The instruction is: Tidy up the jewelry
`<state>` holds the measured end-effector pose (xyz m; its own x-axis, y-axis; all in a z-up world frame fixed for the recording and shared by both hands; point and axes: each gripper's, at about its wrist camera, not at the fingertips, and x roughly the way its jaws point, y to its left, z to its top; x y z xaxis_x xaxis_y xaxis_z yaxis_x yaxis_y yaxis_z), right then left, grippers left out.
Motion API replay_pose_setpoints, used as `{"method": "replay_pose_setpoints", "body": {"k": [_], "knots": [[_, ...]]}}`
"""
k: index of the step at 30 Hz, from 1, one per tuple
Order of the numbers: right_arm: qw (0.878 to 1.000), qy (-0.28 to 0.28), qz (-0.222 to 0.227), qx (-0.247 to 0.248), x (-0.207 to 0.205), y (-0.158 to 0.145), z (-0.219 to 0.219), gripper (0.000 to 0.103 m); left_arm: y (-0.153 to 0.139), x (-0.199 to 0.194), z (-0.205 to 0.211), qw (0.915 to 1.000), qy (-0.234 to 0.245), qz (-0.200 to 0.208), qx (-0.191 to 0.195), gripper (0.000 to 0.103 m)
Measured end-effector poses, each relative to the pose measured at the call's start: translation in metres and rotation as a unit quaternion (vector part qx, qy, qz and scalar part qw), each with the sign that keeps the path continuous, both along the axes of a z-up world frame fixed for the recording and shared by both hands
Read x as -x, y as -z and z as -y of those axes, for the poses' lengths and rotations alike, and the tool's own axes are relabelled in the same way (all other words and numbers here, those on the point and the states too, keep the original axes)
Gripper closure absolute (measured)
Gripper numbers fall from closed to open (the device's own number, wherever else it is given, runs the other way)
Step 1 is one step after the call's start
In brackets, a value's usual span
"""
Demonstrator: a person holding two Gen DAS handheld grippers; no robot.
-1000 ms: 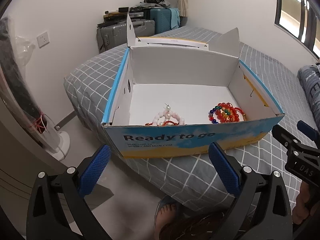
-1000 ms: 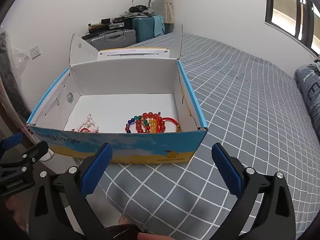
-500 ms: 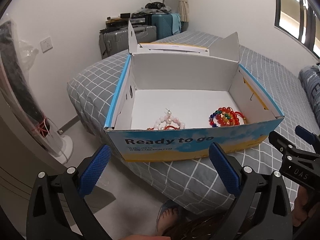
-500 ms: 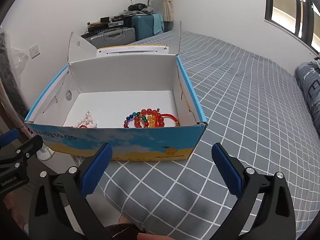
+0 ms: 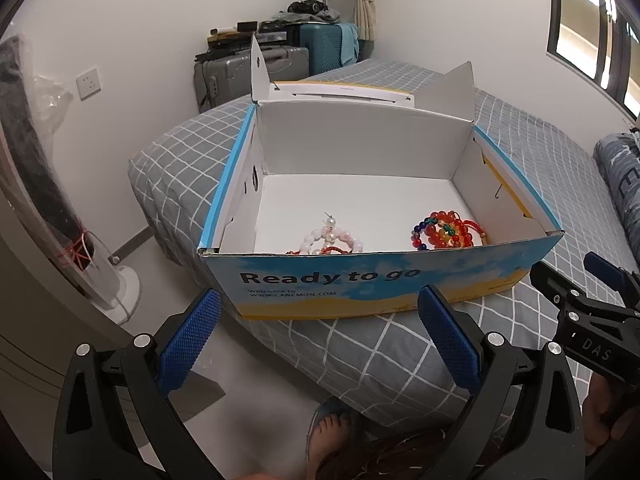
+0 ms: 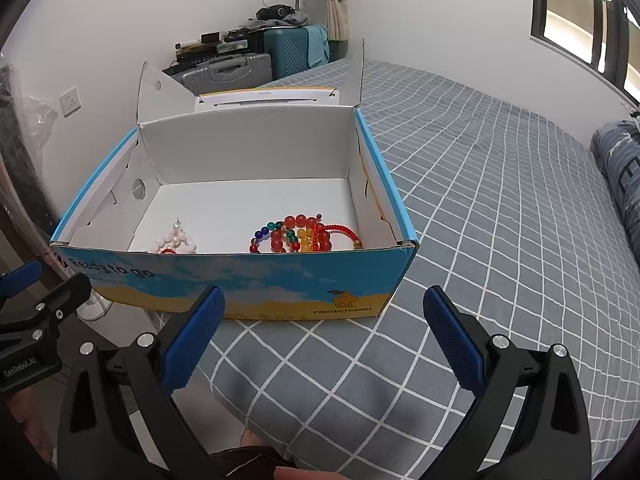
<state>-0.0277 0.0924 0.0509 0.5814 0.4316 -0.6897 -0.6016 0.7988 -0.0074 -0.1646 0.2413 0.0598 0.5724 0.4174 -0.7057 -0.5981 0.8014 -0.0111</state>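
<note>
An open cardboard box printed in blue and yellow with the words "Ready to go" [image 5: 320, 280] [image 6: 240, 280] sits at the corner of a bed covered in a grey sheet with white grid lines [image 5: 360, 352] [image 6: 500, 220]. Its lid flaps stand up at the far side. On the white floor of the box, close behind the front wall, lie two pieces of jewelry set apart from each other: a bracelet of pale pink and white pearl-like beads [image 5: 332, 236] [image 6: 176, 240] towards the left, and a bundle of multicoloured round-bead bracelets with red cord [image 5: 446, 232] [image 6: 300, 234] towards the right.

The left gripper [image 5: 320, 336] hangs in front of the box's near left corner, its blue-padded fingers [image 5: 188, 340] spread wide and holding nothing. The right gripper [image 6: 324, 332] hovers above the bed before the box's front right part, its blue-padded fingers [image 6: 454, 340] likewise spread wide and empty. Neither touches the box.

Behind the bed, against the white wall, stand a grey hard-shell suitcase [image 5: 248, 68] [image 6: 228, 72] and a teal suitcase [image 5: 324, 48] [image 6: 288, 54] piled with clutter.
</note>
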Motion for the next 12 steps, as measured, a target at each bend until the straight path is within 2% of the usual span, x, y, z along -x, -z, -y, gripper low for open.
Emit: {"method": "replay_pose_setpoints", "body": {"k": [12], "knots": [[1.000,0.001,0.004,0.003,0.0006,0.0000,0.0013,0.008,0.0021,-0.0017,0.0002,1.0000,-0.004,-0.004,0.002,0.006]]}}
